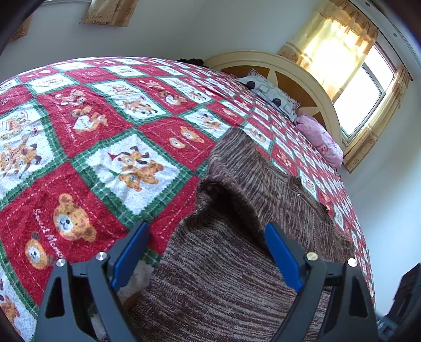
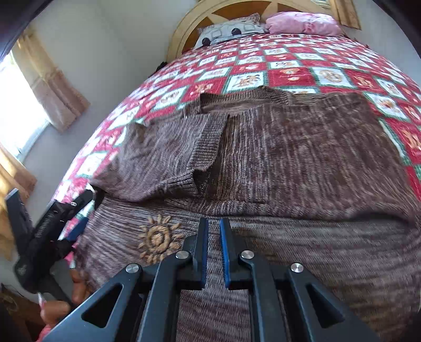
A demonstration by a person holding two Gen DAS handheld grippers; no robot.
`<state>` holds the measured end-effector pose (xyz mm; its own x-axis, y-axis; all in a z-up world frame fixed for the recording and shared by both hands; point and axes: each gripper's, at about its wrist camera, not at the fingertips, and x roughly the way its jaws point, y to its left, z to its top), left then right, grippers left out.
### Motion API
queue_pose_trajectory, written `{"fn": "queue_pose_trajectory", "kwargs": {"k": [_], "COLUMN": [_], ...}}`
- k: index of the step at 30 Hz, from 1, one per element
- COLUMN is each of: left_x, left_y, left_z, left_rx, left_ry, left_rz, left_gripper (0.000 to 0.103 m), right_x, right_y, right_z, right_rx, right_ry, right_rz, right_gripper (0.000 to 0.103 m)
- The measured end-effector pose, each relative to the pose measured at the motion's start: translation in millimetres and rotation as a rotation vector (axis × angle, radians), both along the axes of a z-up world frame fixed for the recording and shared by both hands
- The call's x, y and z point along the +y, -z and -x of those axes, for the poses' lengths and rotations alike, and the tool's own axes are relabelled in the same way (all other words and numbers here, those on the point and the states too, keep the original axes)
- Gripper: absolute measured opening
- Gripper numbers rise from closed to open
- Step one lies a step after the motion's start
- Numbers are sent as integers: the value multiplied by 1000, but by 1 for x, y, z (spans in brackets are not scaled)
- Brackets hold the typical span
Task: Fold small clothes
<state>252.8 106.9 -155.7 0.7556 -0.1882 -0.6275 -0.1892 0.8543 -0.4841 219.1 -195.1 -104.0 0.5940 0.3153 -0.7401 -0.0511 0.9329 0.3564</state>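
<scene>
A brown marled knit sweater [image 2: 289, 147] lies on the bed, its near part folded over, with a tan sun motif [image 2: 158, 238] on the near layer. In the left wrist view the sweater [image 1: 223, 276] fills the space between the fingers. My left gripper [image 1: 206, 234] is open wide over the sweater's left edge, and it also shows at the left of the right wrist view [image 2: 76, 226]. My right gripper [image 2: 213, 223] hovers over the near fold, its jaws nearly closed with a narrow gap and nothing visibly pinched.
The bed carries a red, white and green teddy-bear quilt [image 1: 105, 131]. A patterned pillow [image 2: 229, 29] and a pink pillow [image 2: 302, 23] lie against the cream headboard [image 1: 289, 68]. Curtained windows [image 1: 363, 86] flank the bed.
</scene>
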Motion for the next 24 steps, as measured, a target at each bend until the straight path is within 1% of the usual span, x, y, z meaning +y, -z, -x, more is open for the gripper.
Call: {"fn": "queue_pose_trajectory", "kwargs": {"k": [3, 5, 7, 9, 10, 11, 13, 14, 15, 17, 18, 20, 23, 24], "left_x": [1, 0, 0, 0, -1, -2, -2, -1, 0, 2, 3, 4, 4, 6], "left_y": [1, 0, 0, 0, 0, 0, 1, 1, 2, 3, 4, 4, 3, 3], "left_z": [0, 0, 0, 0, -1, -1, -4, -5, -5, -6, -6, -6, -3, 0], "left_rx": [0, 0, 1, 0, 1, 3, 8, 9, 8, 5, 3, -1, -2, -3], "left_ry": [0, 0, -1, 0, 4, 6, 10, 12, 15, 19, 24, 34, 57, 76], "left_rz": [0, -2, -3, -2, -5, -11, -22, -22, -17, -6, 1, 13, 14, 17], "left_gripper": [92, 92, 92, 93, 94, 94, 95, 96, 96, 98, 99, 100, 100, 100], "right_x": [5, 16, 33, 45, 49, 47, 44, 42, 37, 26, 15, -3, -47, -64], "right_y": [-20, -27, -19, 2, 15, 14, 12, 9, 4, 0, -6, -16, -36, -42], "right_z": [-12, -32, -53, -63, -61, -53, -39, -33, -23, -5, 13, 39, 99, 119], "right_rx": [-80, -108, -68, 14, 45, -16, -37, -29, 3, 45, 51, 25, -38, -49], "right_ry": [12, -2, -27, -65, -73, -67, -71, -71, -78, -92, -96, -86, -12, 20], "right_rz": [-9, -24, 15, 19, 34, 35, 47, 45, 31, 9, -2, 4, 26, 23], "right_gripper": [9, 9, 9, 9, 9, 9, 10, 13, 15, 15, 15, 15, 16, 21]}}
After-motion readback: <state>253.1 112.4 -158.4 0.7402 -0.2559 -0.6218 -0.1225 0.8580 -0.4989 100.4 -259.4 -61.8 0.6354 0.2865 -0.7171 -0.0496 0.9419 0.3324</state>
